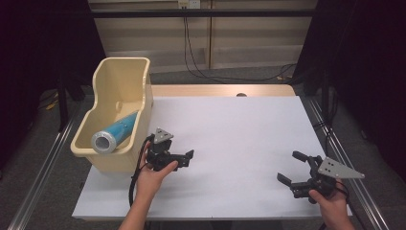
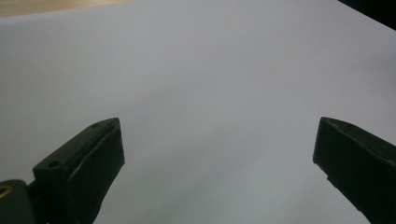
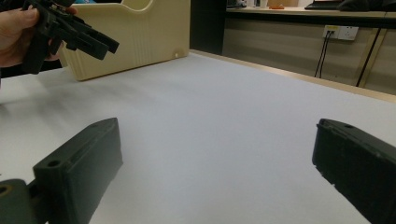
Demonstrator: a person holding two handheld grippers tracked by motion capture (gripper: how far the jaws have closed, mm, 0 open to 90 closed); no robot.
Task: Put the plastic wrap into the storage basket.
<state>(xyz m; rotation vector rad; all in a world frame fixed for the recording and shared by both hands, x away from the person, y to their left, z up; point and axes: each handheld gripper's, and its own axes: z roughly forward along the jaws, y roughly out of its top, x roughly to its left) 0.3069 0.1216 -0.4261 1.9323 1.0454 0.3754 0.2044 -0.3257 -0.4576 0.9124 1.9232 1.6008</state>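
Blue cylinder (image 1: 114, 133) lies slanted in the cream bin (image 1: 143, 76), just left of our left tool (image 1: 183, 160), its silver cap end towards us; both that tool and our right tool (image 1: 293, 168), well apart, gape wide and empty over the desk (image 1: 239, 129)

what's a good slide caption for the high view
Blue cylinder resting in a cream bin while open left gripper and right gripper hover over the white table.
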